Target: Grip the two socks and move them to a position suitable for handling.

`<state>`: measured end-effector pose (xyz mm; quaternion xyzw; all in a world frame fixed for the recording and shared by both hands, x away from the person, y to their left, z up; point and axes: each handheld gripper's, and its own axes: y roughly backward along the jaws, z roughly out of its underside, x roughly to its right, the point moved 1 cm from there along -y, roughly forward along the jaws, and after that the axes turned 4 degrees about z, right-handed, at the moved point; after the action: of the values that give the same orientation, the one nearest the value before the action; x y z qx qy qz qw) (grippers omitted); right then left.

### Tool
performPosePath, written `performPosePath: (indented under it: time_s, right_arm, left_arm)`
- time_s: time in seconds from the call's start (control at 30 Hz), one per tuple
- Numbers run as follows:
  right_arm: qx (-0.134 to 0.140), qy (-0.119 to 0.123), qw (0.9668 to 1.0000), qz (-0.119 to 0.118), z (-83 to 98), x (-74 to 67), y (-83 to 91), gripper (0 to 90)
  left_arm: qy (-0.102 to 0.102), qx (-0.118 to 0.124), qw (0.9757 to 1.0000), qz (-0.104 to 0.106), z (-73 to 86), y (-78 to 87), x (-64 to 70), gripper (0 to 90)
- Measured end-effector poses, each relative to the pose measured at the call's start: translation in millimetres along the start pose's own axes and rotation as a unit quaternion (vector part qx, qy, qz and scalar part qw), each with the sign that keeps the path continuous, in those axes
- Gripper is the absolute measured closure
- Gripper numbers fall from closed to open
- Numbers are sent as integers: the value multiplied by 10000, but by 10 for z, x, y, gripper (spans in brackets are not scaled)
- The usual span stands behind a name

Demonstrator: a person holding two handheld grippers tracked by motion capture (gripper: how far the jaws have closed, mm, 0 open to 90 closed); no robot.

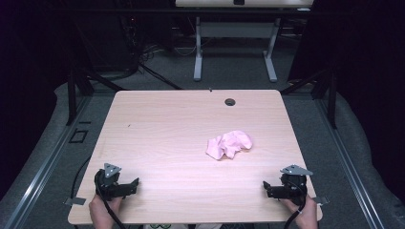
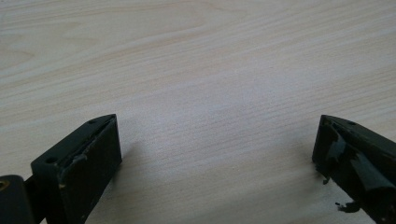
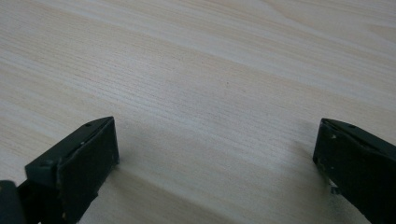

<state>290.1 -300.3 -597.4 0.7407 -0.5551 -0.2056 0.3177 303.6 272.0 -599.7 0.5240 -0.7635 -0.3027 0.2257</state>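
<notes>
Closest to us in the high view, our left gripper (image 1: 128, 186) and right gripper (image 1: 270, 188) sit at the table's near corners, each held in a hand (image 1: 102, 210), and they point inward toward each other. Both have their 2 black jaws spread wide with nothing between them, just bare wood in each gripper view. The jaw pads look scuffed and chipped.

Further out, right of centre, there's a crumpled pink cloth (image 1: 229, 144), soft and wrinkly, bunched into a lump. Its long axis runs roughly left to right, tilting up toward the far right. It's well apart from both grippers.

The table (image 1: 157, 124) is light wood laminate with fine grain, rounded corners, and a round cable hole (image 1: 230, 101) near the far edge. Beyond that, grey carpet, dark curtains, and another desk's white legs (image 1: 197, 52).
</notes>
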Motion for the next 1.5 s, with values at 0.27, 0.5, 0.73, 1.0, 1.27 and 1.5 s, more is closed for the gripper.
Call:
performPosePath:
  time_s: [0.27,0.5,0.73,1.0,1.27,1.5]
  right_arm:
    - [-67,-135,9998,143,-28,-19,-16,0]
    - [-131,-191,9995,196,-47,-25,-22,0]
    - [-269,-190,9993,173,-89,-24,-38,0]
    - [-329,-181,9991,177,-116,-26,-53,0]
    - [-295,-278,9991,-144,-171,33,-51,10]
    - [-35,-109,9989,-445,-456,-75,15,12]
  left_arm:
    - [3,4,10000,-6,1,1,3,10]
    - [11,6,10000,-8,1,0,2,11]
    - [7,7,10000,-13,1,1,3,11]
    - [17,9,10000,-12,1,1,2,11]
    - [21,1,10000,-4,1,1,0,11]
    - [14,-9,10000,-3,1,3,-1,11]
